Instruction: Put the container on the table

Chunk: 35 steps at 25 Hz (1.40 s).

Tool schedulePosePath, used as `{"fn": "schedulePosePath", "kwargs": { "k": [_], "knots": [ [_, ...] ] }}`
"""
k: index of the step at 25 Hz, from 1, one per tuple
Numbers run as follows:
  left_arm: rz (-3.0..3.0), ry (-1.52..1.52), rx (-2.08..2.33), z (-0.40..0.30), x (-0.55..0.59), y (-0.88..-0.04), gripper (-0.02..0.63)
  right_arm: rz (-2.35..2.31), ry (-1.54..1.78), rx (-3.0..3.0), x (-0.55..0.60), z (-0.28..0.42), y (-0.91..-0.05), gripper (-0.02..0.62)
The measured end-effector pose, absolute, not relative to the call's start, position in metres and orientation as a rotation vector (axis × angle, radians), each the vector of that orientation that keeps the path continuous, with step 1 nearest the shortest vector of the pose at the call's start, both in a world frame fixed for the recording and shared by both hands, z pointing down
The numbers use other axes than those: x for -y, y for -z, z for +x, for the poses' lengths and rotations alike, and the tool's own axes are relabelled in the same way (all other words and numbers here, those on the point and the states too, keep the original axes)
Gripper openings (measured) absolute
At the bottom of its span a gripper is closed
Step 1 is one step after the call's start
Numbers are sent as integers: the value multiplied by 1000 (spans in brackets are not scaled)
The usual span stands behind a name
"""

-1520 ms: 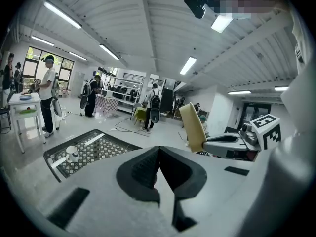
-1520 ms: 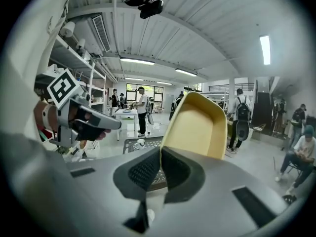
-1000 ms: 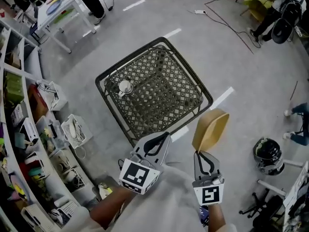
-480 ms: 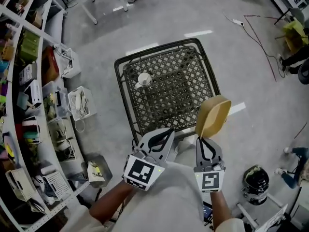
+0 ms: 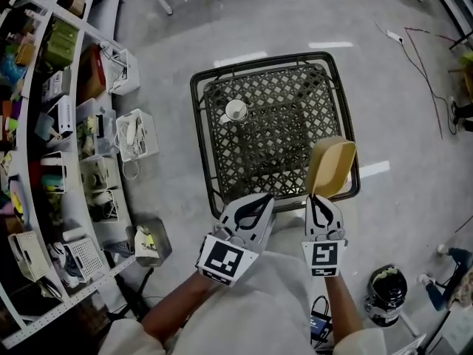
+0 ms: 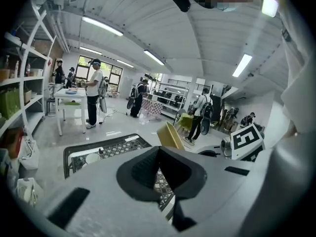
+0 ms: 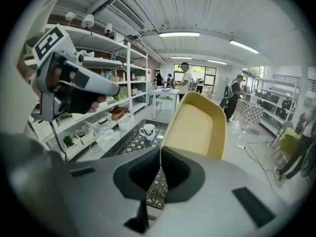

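A yellow rectangular container (image 5: pixel 330 167) hangs tilted over the near right corner of the black lattice table (image 5: pixel 275 128). My right gripper (image 5: pixel 319 197) is shut on the container's rim, which rises ahead of its jaws as the container (image 7: pixel 195 127) in the right gripper view. My left gripper (image 5: pixel 255 204) is shut with nothing in it, at the table's near edge, left of the container. From the left gripper view the container (image 6: pixel 170 136) shows to the right beyond the table (image 6: pixel 106 149).
A white mug (image 5: pixel 236 111) stands on the table's far left part, also the mug (image 7: pixel 147 131) in the right gripper view. Shelves (image 5: pixel 44 124) with bins line the left side. A grey bin (image 5: pixel 147 244) sits on the floor at near left. People stand far off.
The table has come closer and more centred in the head view. The held container now hangs over the table's near right corner instead of over the floor.
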State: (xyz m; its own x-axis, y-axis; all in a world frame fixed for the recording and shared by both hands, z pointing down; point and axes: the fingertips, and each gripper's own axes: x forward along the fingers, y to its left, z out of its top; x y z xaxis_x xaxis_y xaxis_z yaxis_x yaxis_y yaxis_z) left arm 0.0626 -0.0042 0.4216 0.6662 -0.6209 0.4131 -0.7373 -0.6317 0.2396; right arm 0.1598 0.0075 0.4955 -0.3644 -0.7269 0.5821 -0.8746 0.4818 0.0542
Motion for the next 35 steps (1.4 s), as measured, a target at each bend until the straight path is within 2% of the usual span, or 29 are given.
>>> {"fn": "schedulePosePath", "kwargs": {
  "k": [18, 35],
  "knots": [
    [2364, -435, 1107, 52, 1, -466, 23, 1228, -548, 2000, 24, 179, -648, 21],
    [2326, -444, 1105, 46, 4, -466, 23, 1102, -579, 1866, 51, 173, -733, 26]
  ]
}}
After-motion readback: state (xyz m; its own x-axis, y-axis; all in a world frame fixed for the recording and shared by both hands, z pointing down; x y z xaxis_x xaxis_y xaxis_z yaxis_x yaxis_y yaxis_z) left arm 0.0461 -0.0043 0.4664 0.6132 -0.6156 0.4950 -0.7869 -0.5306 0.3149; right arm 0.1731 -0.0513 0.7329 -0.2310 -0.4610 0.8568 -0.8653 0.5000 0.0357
